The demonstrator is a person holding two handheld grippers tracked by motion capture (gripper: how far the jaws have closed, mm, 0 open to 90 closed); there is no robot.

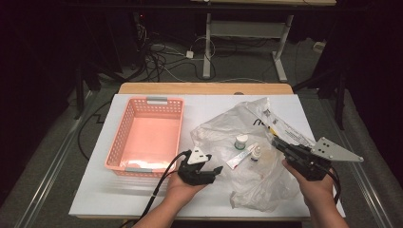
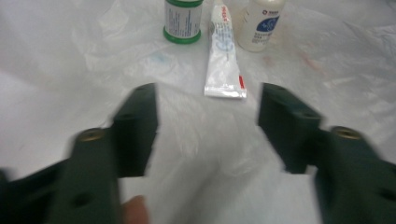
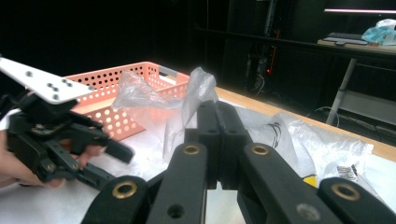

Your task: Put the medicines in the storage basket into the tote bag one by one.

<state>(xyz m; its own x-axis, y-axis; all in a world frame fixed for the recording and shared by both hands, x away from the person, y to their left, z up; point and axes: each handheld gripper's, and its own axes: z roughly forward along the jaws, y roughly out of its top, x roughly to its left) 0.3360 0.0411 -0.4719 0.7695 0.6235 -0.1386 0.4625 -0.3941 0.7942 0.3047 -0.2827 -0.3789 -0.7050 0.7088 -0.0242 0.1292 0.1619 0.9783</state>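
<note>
A: Progress? The pink perforated plastic basket looks empty.

B: Barely started, I'd say. White squeeze tube, green-capped jar and small white dropper bottle lie on the crinkled clear plastic bag. Left gripper gapes wide, empty, near the tube; right gripper pinches the bag.

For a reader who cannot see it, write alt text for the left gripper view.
Two open black jaws frame a white tube lying on a clear plastic bag. Beyond it stand a green-rimmed jar and a small white bottle.
</note>
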